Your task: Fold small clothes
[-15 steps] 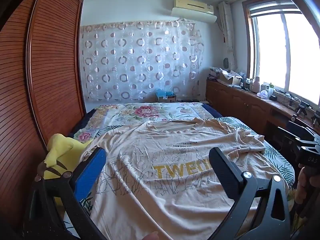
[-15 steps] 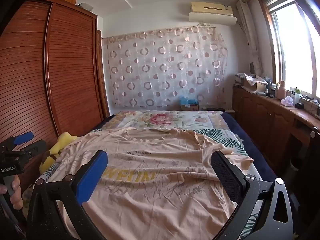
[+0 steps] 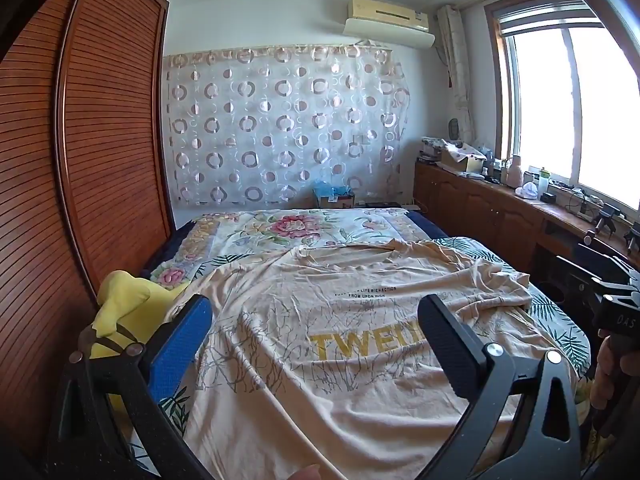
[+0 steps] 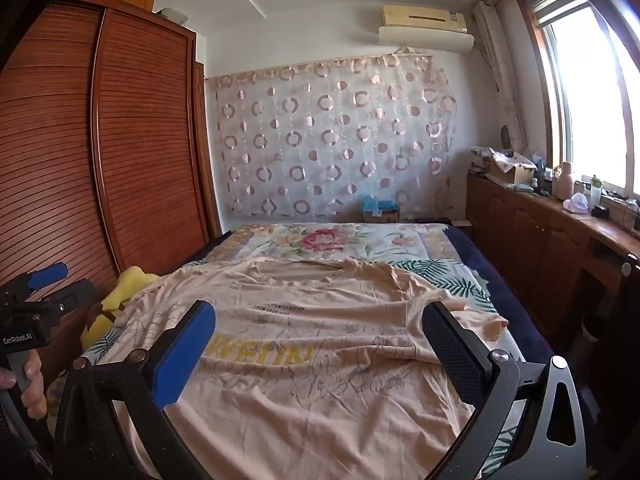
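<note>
Left gripper: jaws spread as wide as they go, nothing between them, held above the near part of the shirt; blue pad on one finger, black pad on the other.
Right gripper: likewise wide open and holding nothing, held over the shirt nearer its right sleeve.
Seen only from the right wrist: left hand at the far left edge, wrapped round a grey handle under the other gripper's body with white lettering.
Seen only from the left wrist: right hand at the far right edge, gripping a black handle; a fingertip at the bottom edge.
Shirt: beige, spread face up on the bed, wrinkled, yellow letters across the chest, small dark print above them; collar towards the far end, right sleeve bunched at the bed's right side.
Bed: leaf-print sheet showing beside the shirt, floral cover beyond the collar.
Yellow cloth: at the bed's left edge, just beside the shirt, against the wardrobe; smaller and partly hidden in the right wrist view.
Wardrobe: slatted brown doors along the left; upper cupboards above them visible only from the right wrist.
Counter: wooden, under the window, crowded with bottles and boxes.
Curtain: ring pattern, on the far wall.
Air conditioner: above the curtain.
</note>
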A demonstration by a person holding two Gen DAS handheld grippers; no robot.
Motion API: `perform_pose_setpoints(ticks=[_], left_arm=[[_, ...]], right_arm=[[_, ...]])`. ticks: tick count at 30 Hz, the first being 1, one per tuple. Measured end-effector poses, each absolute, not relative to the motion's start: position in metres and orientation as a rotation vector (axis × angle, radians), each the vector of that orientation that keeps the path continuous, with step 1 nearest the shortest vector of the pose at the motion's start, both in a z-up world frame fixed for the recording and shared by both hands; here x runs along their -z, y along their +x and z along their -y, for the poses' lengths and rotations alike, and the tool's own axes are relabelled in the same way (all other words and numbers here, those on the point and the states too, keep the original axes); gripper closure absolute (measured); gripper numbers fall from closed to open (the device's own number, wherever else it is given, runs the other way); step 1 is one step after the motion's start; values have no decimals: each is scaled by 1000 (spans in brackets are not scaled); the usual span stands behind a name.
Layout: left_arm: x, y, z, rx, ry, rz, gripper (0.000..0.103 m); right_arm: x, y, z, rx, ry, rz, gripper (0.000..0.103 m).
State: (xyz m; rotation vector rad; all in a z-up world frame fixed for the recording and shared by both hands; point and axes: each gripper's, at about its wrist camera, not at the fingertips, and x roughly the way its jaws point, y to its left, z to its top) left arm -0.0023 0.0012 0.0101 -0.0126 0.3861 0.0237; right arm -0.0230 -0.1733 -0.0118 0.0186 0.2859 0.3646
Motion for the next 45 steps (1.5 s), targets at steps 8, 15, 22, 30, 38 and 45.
perform_pose_setpoints(ticks=[8, 15, 22, 30, 38, 45], left_arm=[[-8, -3, -4, -32, -10, -381, 0], [-6, -2, -7, -33, -11, -386, 0], [-7, -2, -5, -32, -8, -387, 0], [-6, -3, -5, -35, -2, -382, 0], [-6, -3, -4, -36, 2, -378, 0], [-7, -4, -4, -36, 4, -376, 0]], right_arm=[[16, -22, 174, -366, 20, -283, 0], [17, -21, 173, -369, 20, -282, 0], [18, -21, 172, -371, 21, -286, 0], [18, -21, 172, -370, 20, -285, 0], [18, -21, 171, -370, 20, -285, 0], [17, -21, 171, -372, 22, -284, 0]])
